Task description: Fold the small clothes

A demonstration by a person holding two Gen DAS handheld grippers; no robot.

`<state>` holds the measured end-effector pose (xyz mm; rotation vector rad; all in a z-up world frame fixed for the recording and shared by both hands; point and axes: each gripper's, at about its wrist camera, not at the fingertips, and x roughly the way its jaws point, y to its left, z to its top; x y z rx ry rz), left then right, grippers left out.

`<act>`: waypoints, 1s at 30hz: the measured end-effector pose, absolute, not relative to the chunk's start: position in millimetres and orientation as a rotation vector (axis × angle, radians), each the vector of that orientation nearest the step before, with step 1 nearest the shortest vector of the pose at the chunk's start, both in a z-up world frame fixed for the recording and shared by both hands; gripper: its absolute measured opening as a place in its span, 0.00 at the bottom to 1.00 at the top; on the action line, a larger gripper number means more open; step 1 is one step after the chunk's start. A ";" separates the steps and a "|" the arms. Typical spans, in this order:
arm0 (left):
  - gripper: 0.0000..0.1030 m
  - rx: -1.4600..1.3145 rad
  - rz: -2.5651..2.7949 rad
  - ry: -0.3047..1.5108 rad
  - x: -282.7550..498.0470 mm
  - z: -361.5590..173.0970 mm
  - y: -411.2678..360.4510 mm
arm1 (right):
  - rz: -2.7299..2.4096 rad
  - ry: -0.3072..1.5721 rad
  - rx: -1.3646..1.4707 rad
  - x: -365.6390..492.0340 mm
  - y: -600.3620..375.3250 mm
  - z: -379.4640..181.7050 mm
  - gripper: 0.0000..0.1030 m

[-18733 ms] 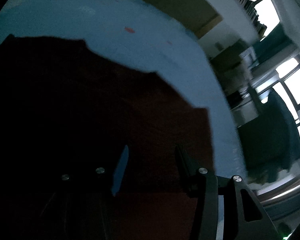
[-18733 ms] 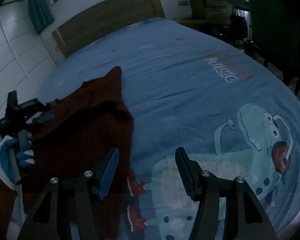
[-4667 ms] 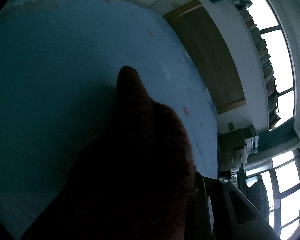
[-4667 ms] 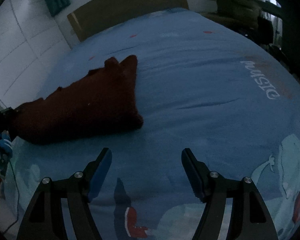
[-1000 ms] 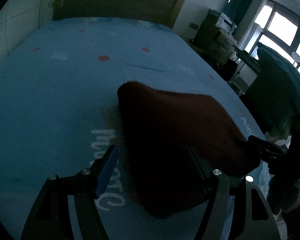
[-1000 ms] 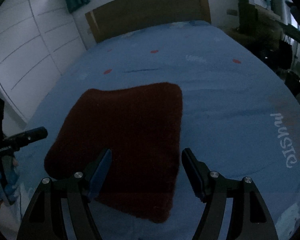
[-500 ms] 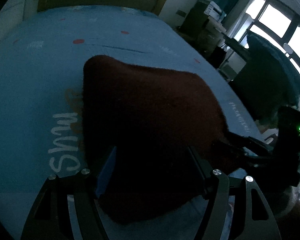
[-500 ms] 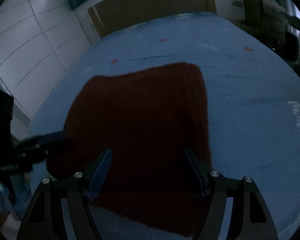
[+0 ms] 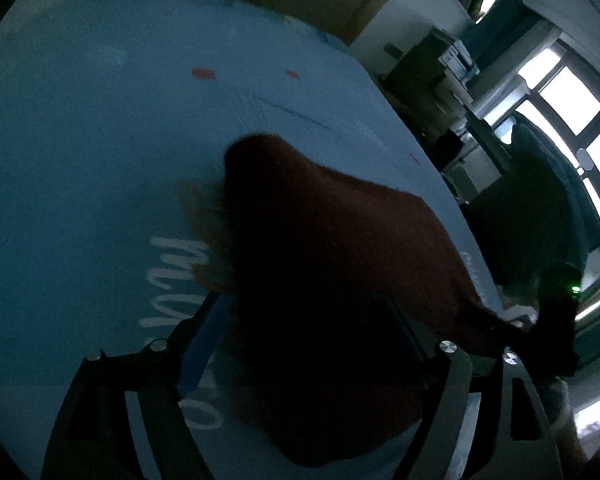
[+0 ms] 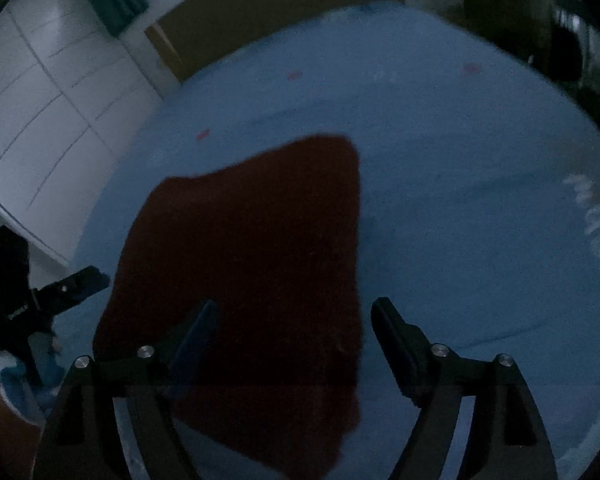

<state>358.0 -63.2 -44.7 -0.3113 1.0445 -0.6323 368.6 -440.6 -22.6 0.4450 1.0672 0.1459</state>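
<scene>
A dark red garment (image 10: 252, 264) lies folded into a rough rectangle on the blue printed bedsheet (image 10: 460, 200). My right gripper (image 10: 292, 336) is open, its fingers spread over the garment's near part. My left gripper (image 9: 304, 340) is open too, its jaws standing on either side of the garment (image 9: 332, 280) at its near edge; the cloth bulges up between them and hides the right finger. In the right wrist view the left gripper (image 10: 66, 292) shows at the garment's left edge. In the left wrist view the right gripper's dark body (image 9: 556, 320) shows at the garment's far right corner.
A wooden headboard (image 10: 268, 12) stands at the far end of the bed. White wardrobe doors (image 10: 48, 100) are on the left. Shelves, boxes and a dark chair (image 9: 540, 200) stand by bright windows (image 9: 564, 96) on the right. The room is dim.
Both grippers have moved lower and closer over the garment. The left view has swung so the bed's far end shows more. Both grippers stay open.
</scene>
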 end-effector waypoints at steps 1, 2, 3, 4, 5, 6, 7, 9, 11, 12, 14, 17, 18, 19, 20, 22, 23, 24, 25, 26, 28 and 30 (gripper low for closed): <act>0.74 -0.315 -0.639 1.058 360.1 -48.5 -65.6 | 0.155 1.084 0.470 371.0 -441.2 -28.4 0.80; 0.74 -0.322 -0.648 1.076 363.1 -54.8 -68.0 | 0.164 1.097 0.500 373.1 -443.1 -34.3 0.82; 0.78 -0.336 -0.653 1.085 365.1 -57.6 -67.9 | 0.174 1.105 0.538 374.7 -445.8 -39.6 0.83; 0.82 -0.358 -0.658 1.091 369.0 -61.2 -65.3 | 0.184 1.112 0.569 375.6 -448.1 -43.6 0.84; 0.83 -0.384 -0.662 1.097 371.9 -64.6 -62.7 | 0.195 1.120 0.601 376.7 -450.8 -48.5 0.86; 0.85 -0.416 -0.674 1.103 375.2 -68.3 -59.5 | 0.212 1.132 0.631 379.3 -453.5 -54.1 0.89; 0.85 -0.444 -0.687 1.111 378.0 -70.6 -56.5 | 0.232 1.145 0.659 381.4 -455.5 -59.6 0.90; 0.86 -0.497 -0.712 1.133 384.4 -77.3 -50.8 | 0.274 1.160 0.724 384.5 -460.0 -70.8 0.93; 0.86 -0.541 -0.739 1.148 391.0 -81.7 -45.6 | 0.305 1.150 0.749 386.1 -462.2 -74.9 0.94; 0.86 -0.562 -0.753 1.152 394.7 -83.0 -43.2 | 0.317 1.144 0.755 386.9 -462.7 -76.0 0.95; 0.86 -0.598 -0.774 1.159 403.4 -84.9 -39.1 | 0.331 1.134 0.764 388.2 -462.5 -77.2 0.95; 0.83 -0.633 -0.797 1.156 414.1 -83.7 -36.1 | 0.365 1.117 0.775 386.8 -458.3 -77.3 0.88; 0.81 -0.637 -0.806 1.154 416.7 -82.8 -35.3 | 0.387 1.112 0.803 386.3 -456.8 -79.0 0.80; 0.78 -0.644 -0.812 1.152 419.0 -82.4 -34.1 | 0.395 1.109 0.824 387.1 -456.4 -81.4 0.78; 0.76 -0.655 -0.818 1.149 421.2 -82.2 -31.0 | 0.401 1.102 0.837 387.5 -456.0 -83.6 0.77; 0.67 -0.683 -0.832 1.138 424.6 -82.7 -26.6 | 0.414 1.087 0.864 387.5 -456.3 -86.9 0.74; 0.65 -0.701 -0.839 1.129 426.7 -81.6 -22.1 | 0.420 1.083 0.875 386.9 -455.9 -88.0 0.71; 0.61 -0.712 -0.844 1.123 427.3 -80.5 -19.3 | 0.426 1.080 0.883 386.7 -453.9 -88.9 0.65; 0.57 -0.716 -0.848 1.116 426.6 -79.1 -17.4 | 0.429 1.074 0.886 387.0 -450.8 -89.2 0.62; 0.56 -0.716 -0.850 1.110 426.9 -77.4 -18.3 | 0.432 1.067 0.881 387.1 -448.0 -87.0 0.58; 0.51 -0.717 -0.859 1.096 426.0 -70.2 -13.0 | 0.435 1.039 0.872 386.1 -446.6 -78.9 0.55; 0.51 -0.705 -0.861 1.085 423.8 -58.4 -6.7 | 0.436 1.011 0.876 390.9 -441.9 -72.5 0.52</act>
